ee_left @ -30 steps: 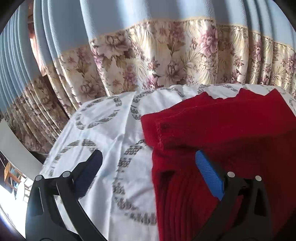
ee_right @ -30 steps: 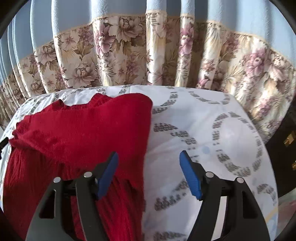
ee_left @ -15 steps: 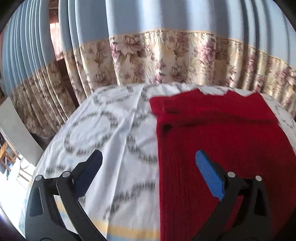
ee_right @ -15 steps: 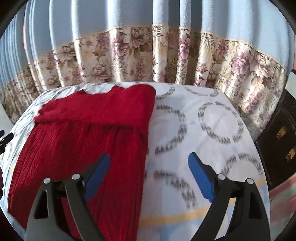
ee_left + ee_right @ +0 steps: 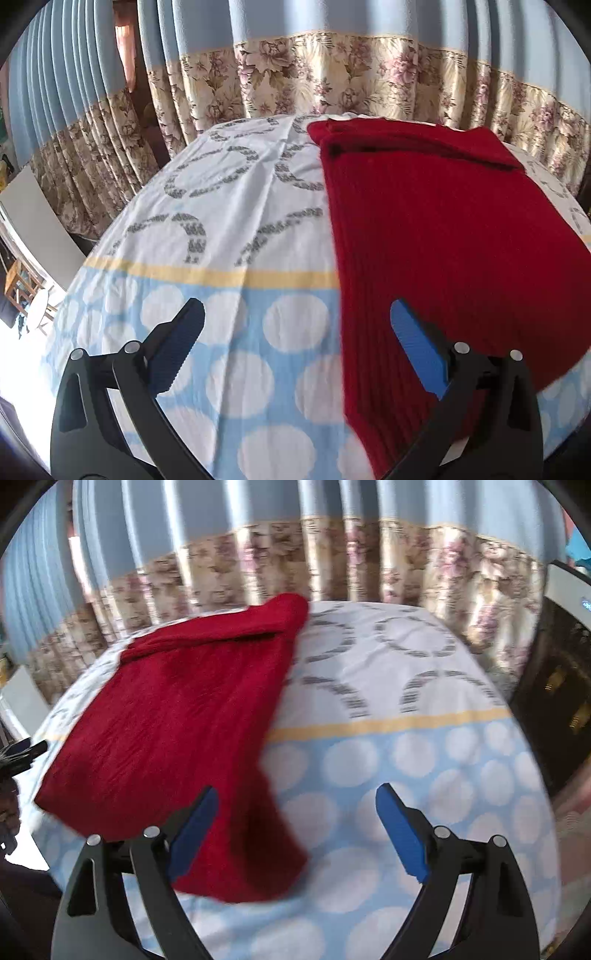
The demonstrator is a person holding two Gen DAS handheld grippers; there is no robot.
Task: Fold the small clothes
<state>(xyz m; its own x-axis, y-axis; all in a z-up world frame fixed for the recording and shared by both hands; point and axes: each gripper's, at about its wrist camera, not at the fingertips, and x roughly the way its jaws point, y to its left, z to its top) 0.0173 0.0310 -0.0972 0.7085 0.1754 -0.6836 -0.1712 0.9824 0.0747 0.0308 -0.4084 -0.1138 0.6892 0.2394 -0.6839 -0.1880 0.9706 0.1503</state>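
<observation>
A red ribbed knit garment (image 5: 443,229) lies flat on the patterned bedsheet (image 5: 229,206), its far end folded over into a band. It also shows in the right wrist view (image 5: 184,716). My left gripper (image 5: 297,332) is open and empty above the garment's near left edge, its right finger over the red knit. My right gripper (image 5: 295,823) is open and empty over the garment's near right corner. The left gripper's tip (image 5: 26,751) shows at the left edge of the right wrist view.
The sheet (image 5: 406,775) is white with grey rings far away, then a yellow stripe, then blue with white dots near me. Blue and floral curtains (image 5: 332,81) hang behind the bed. Dark furniture (image 5: 554,686) stands at the right.
Both grippers have drawn back toward the near end of the bed and risen. The whole garment and the blue dotted part of the sheet have come into view. Both stay open.
</observation>
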